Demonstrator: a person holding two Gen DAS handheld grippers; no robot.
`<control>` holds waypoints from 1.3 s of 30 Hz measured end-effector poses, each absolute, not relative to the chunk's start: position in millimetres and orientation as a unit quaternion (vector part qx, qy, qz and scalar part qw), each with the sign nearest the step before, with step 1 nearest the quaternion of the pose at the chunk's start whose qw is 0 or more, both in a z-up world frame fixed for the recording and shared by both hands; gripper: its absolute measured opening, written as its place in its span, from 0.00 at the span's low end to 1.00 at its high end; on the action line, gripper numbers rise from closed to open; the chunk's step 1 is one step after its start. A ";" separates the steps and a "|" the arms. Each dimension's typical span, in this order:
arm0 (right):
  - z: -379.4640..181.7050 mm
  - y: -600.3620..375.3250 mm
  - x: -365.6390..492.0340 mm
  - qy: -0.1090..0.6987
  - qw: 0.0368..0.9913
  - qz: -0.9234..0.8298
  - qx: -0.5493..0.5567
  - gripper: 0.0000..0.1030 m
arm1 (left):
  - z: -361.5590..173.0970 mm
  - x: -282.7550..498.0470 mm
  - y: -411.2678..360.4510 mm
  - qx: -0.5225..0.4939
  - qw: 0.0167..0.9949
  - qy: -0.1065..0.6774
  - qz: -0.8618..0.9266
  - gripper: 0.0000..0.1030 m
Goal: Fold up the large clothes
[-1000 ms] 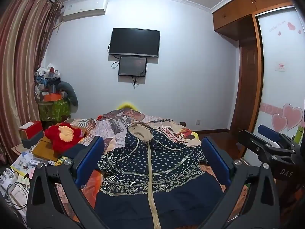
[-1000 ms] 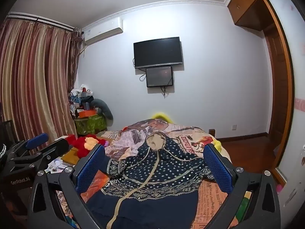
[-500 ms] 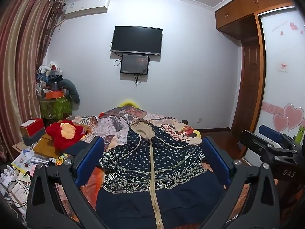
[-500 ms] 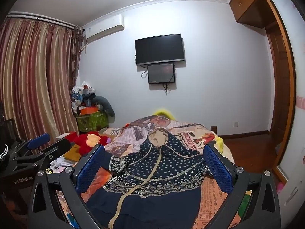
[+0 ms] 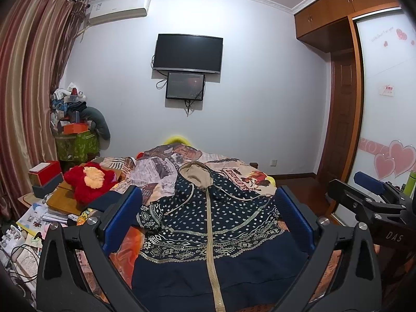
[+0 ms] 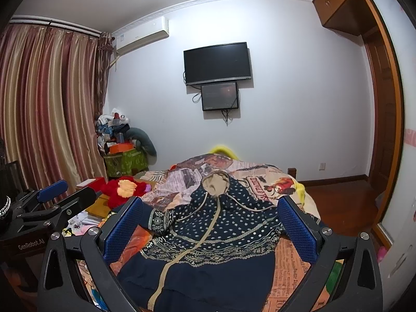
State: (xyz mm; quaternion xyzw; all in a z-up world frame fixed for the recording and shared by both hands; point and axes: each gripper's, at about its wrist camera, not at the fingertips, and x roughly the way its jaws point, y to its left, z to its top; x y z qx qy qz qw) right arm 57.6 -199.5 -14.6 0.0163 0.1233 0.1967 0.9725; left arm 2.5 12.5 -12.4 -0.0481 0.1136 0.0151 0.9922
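Hoodie (image 5: 208, 223) lies unchanged on bed (image 6: 293, 182); left gripper (image 5: 208, 218) reads "GenRobot.AI", right gripper (image 6: 209, 221) "DAS", both released.

Both views have tilted slightly upward over the last second. In the left wrist view, the black wall-mounted television (image 5: 187, 53) now sits a little higher above the navy dotted hooded jacket with a tan zip (image 5: 208, 223) than it did, and more ceiling shows over it. The red plush toy (image 5: 89, 182) left of the jacket has risen in the picture likewise. The right wrist view shows the same drift: the television (image 6: 218, 63) and the jacket's tan hood (image 6: 215, 184) both stand higher than before. The jacket itself lies unmoved.
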 end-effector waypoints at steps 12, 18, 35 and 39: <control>-14.5 -199.0 58.3 0.124 0.973 0.196 0.017 1.00 | -12.3 2.6 12.1 -0.047 0.992 0.114 0.015 1.00; -14.6 -199.7 59.3 0.125 0.972 0.196 0.016 1.00 | -12.8 2.6 12.4 -0.048 0.992 0.114 0.015 1.00; -14.6 -199.1 59.4 0.126 0.972 0.196 0.017 1.00 | -14.5 6.2 13.6 -0.047 0.992 0.117 0.013 1.00; -14.7 -199.0 59.8 0.126 0.972 0.196 0.016 1.00 | -15.2 6.3 14.2 -0.047 0.992 0.116 0.014 1.00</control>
